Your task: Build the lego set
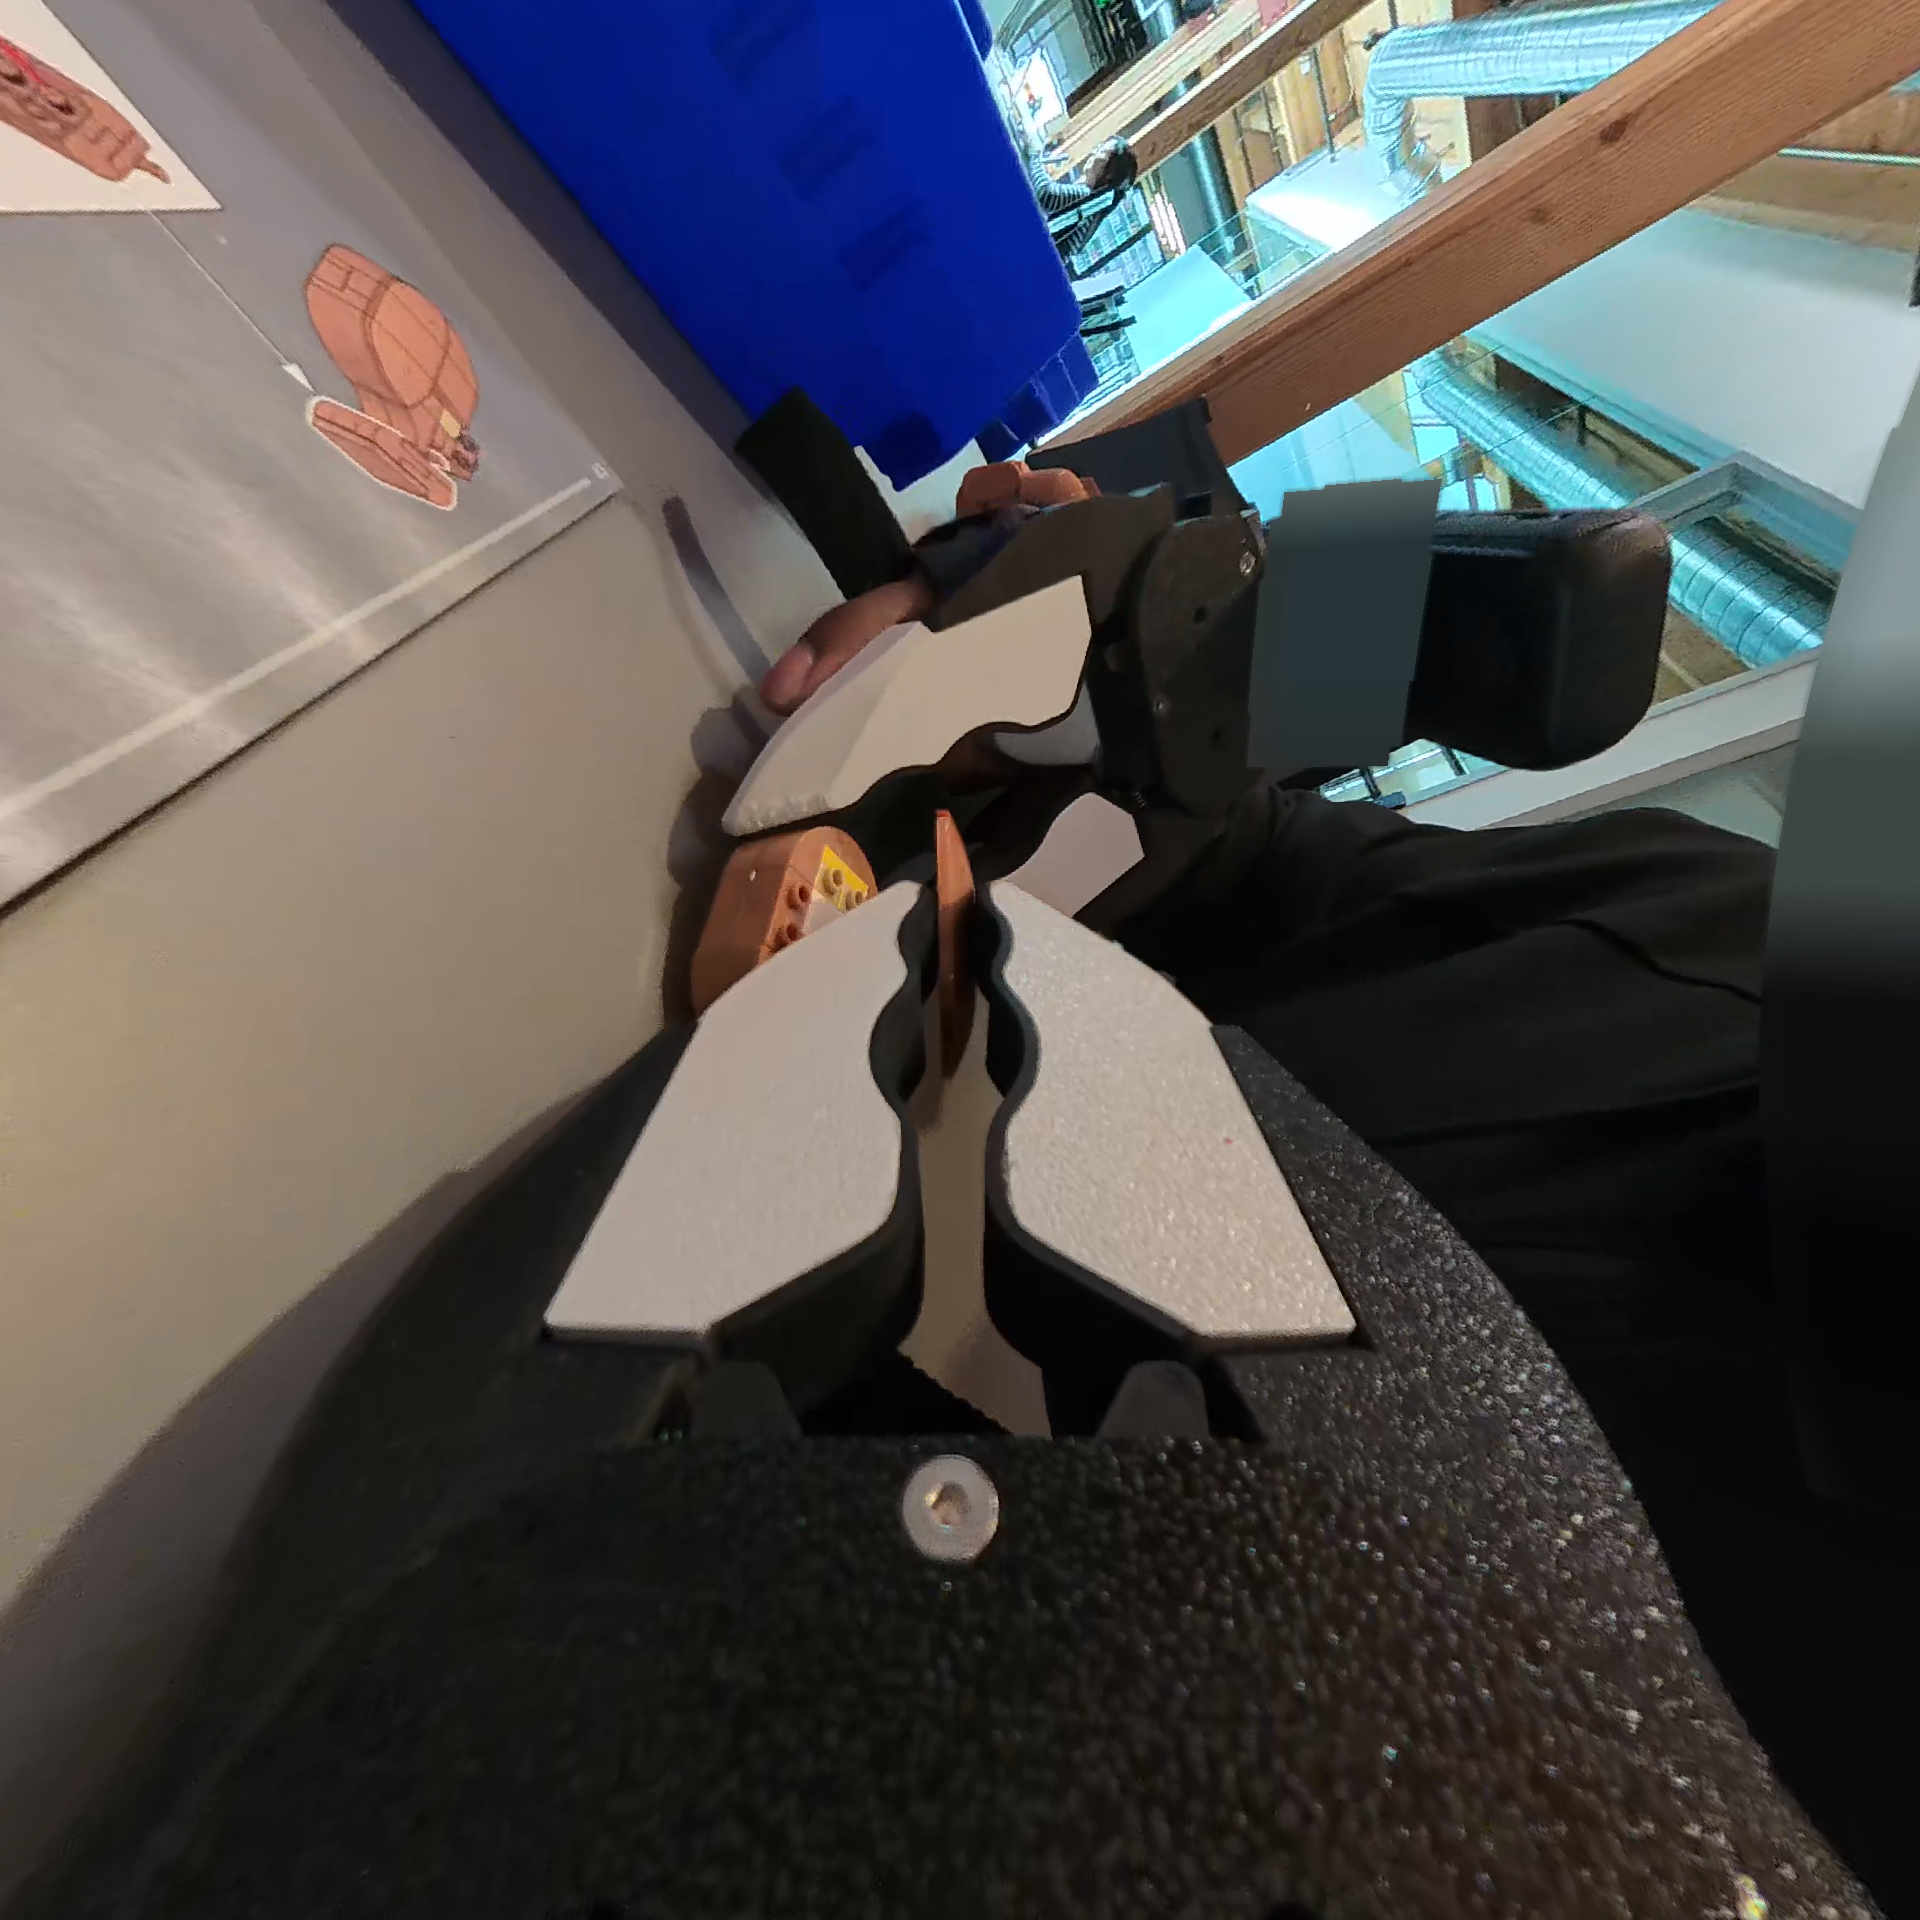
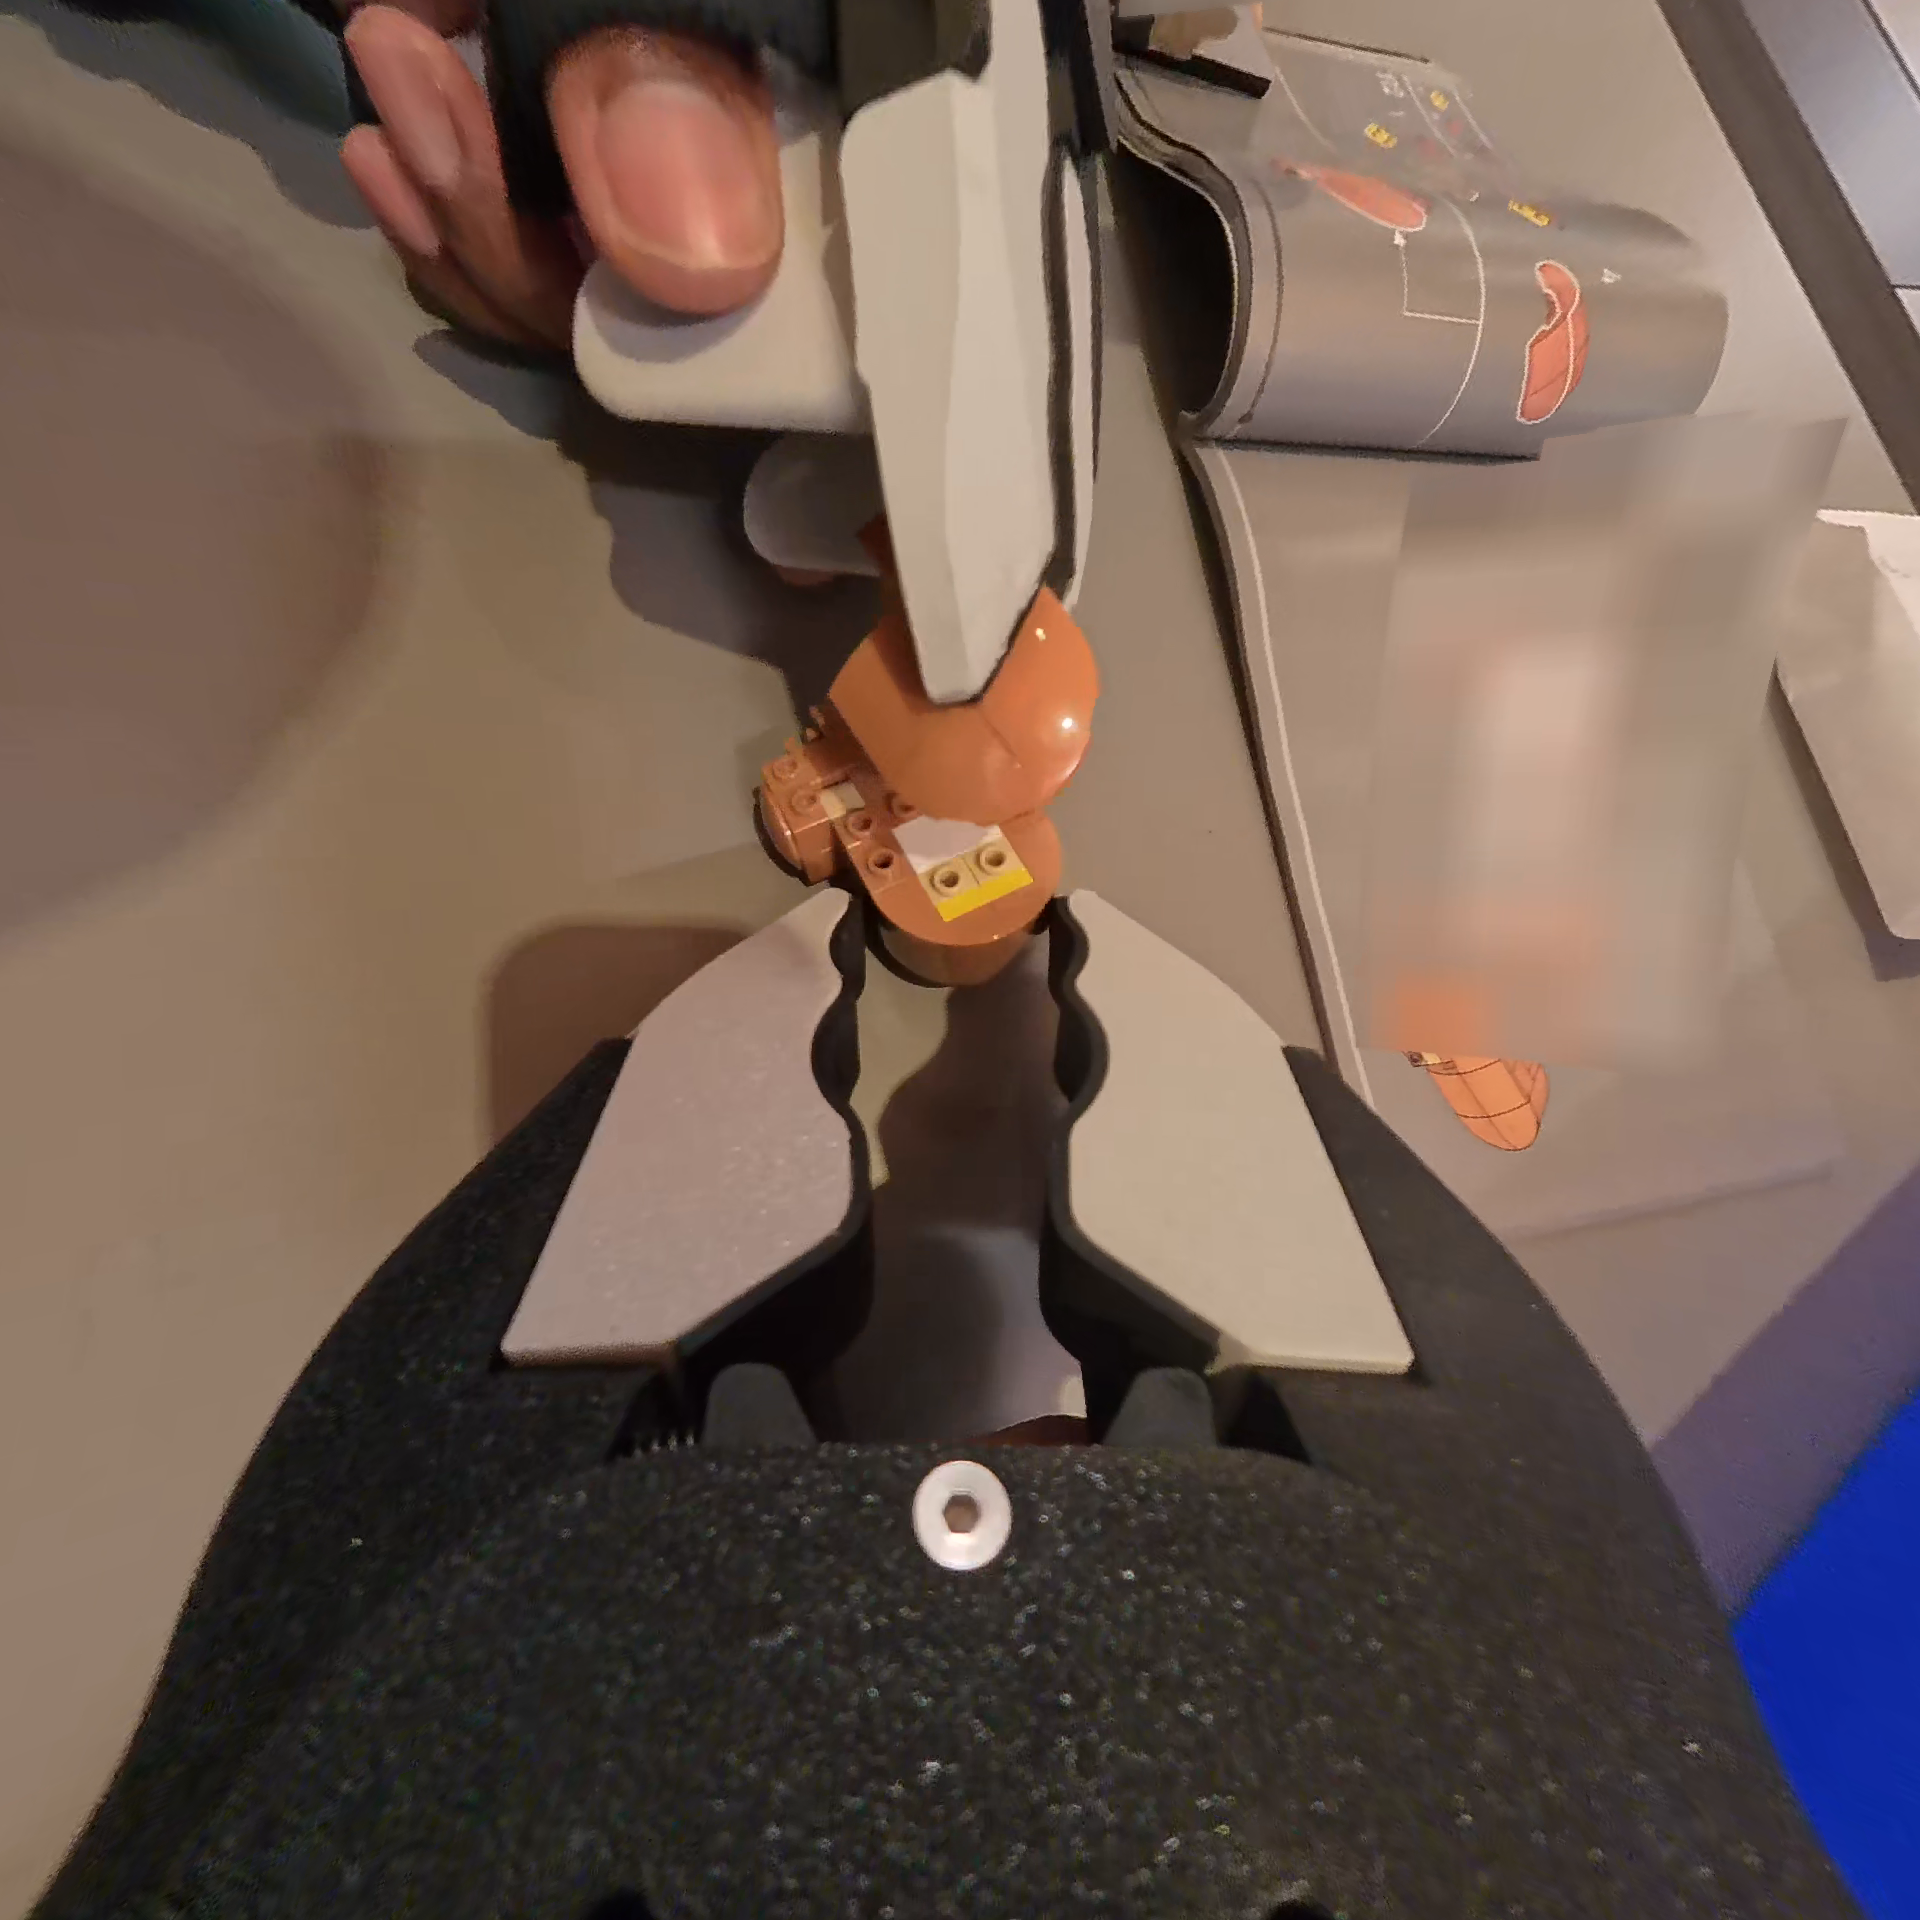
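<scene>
The left hand-held gripper is pinching a thin brown plate. The right hand-held gripper is clamping the brown model's rounded base above the bench. Light, rigid and glossy, the model is probably best held by its base.

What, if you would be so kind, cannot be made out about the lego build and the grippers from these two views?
- Left wrist view: most of the brown lego model is hidden behind the left gripper, which pinches a thin brown plate.
- Right wrist view: the model's underside is hidden between the right gripper fingertips; contact is unclear.
- Right wrist view: the instruction booklet curls; its pages are partly blurred.
</scene>
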